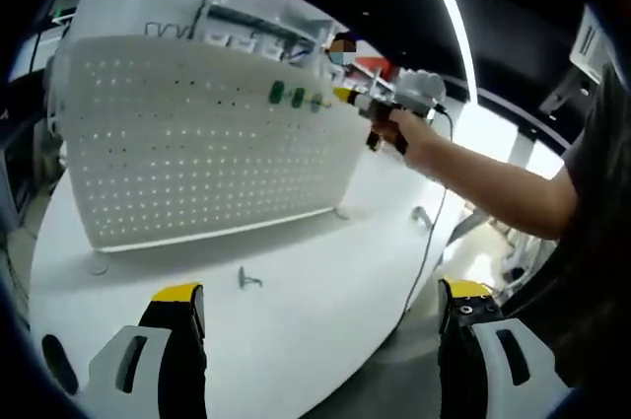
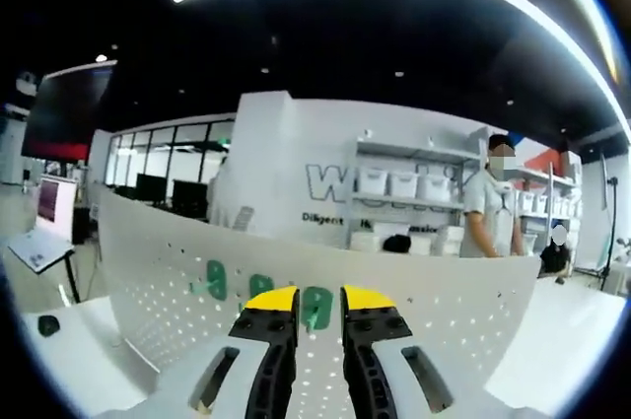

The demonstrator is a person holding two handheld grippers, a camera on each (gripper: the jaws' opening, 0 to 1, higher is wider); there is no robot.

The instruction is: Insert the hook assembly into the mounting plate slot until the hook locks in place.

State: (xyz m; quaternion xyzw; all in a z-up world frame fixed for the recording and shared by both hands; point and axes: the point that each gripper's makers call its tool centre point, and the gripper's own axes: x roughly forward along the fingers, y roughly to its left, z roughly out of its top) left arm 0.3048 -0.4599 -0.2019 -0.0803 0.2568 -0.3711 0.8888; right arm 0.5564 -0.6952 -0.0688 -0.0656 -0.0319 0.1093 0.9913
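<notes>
In the left gripper view the left gripper is held wide open above the white table, where a loose hook lies. The right gripper, nearly closed, is pressed at green hooks on the pegboard; a grip cannot be told.

Pegboard: stands upright on the table, towards its far side.
Hooks on board: set in a row near its upper edge.
Loose hook: lies on the table before the board (another lies off to the right).
Right gripper: at the board's upper right, beside the row.
Shelves: behind the board.
</notes>
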